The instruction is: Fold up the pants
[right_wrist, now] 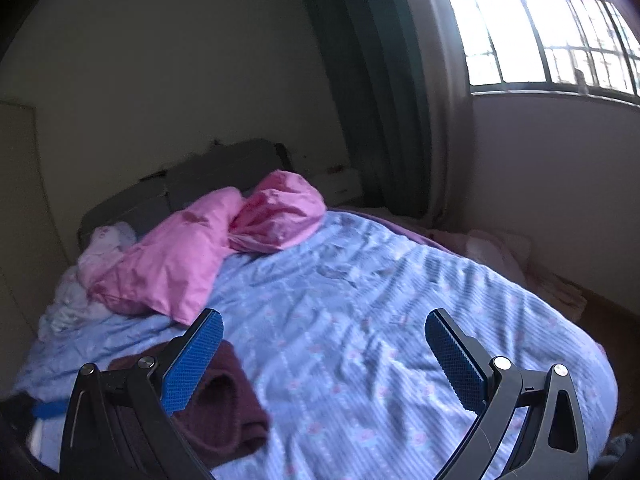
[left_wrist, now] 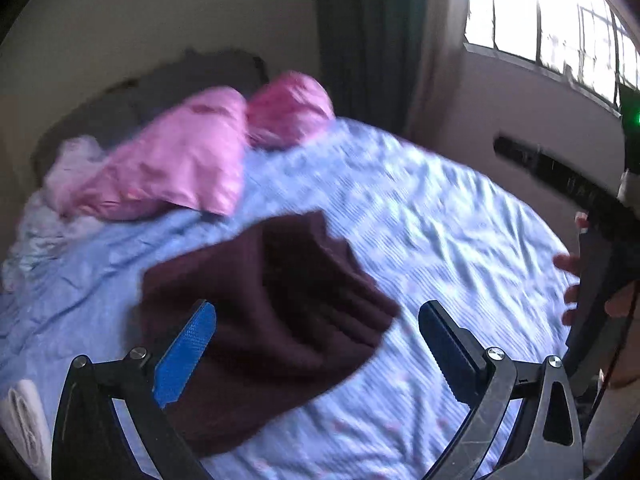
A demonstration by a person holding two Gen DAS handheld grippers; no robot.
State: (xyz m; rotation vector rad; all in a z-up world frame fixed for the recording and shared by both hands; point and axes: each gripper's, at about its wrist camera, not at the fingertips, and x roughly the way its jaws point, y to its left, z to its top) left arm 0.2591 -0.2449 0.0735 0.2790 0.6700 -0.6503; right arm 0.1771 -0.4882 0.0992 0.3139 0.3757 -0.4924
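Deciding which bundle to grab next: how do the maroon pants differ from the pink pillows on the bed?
The maroon pants are dark, lie low in a folded bundle near the open left gripper; the pink pillows are bright, puffy and crumpled at the far headboard end. In the right wrist view the pants sit beside the open right gripper, the pillows well beyond. Both rest on the blue sheet.

One folded maroon pants point(left_wrist: 272, 320). Two pink pillows point(right_wrist: 168, 264) point(right_wrist: 280, 212). One bed point(right_wrist: 380, 320). One barred window point(right_wrist: 540, 24). One dark curtain point(right_wrist: 360, 80). Two grippers point(left_wrist: 316, 356) point(right_wrist: 324, 360).
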